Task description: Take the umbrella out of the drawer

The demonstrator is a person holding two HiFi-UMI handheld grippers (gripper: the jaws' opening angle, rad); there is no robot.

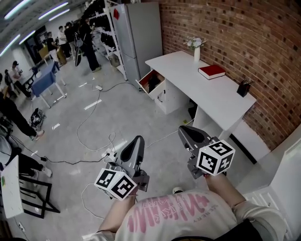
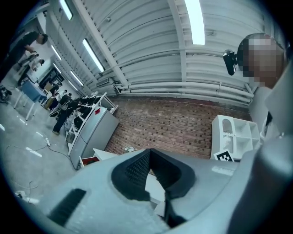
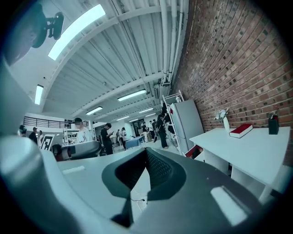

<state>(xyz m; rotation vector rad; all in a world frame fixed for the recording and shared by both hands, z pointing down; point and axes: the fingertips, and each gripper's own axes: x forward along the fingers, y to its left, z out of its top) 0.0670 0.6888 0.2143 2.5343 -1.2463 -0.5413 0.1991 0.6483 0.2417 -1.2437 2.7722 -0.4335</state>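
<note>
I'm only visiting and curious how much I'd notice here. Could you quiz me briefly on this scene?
1. True or false: the red-lined drawer of the long white desk stands open.
2. The hardcover book on the desk is: A red, B green, C blue?
3. Does the left tool or the right tool hold anything?
Key: 1 true; 2 A; 3 no, both are shut and empty.

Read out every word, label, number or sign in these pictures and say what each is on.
Nothing reads clearly.
Pink lettering on the person's white shirt: upside down, blurred, unreadable.
Red tag on the tall grey cabinet: too small.
Red book on the white desk: no legible title.
Black-and-white marker cubes: square patterns only, no letters.
</note>
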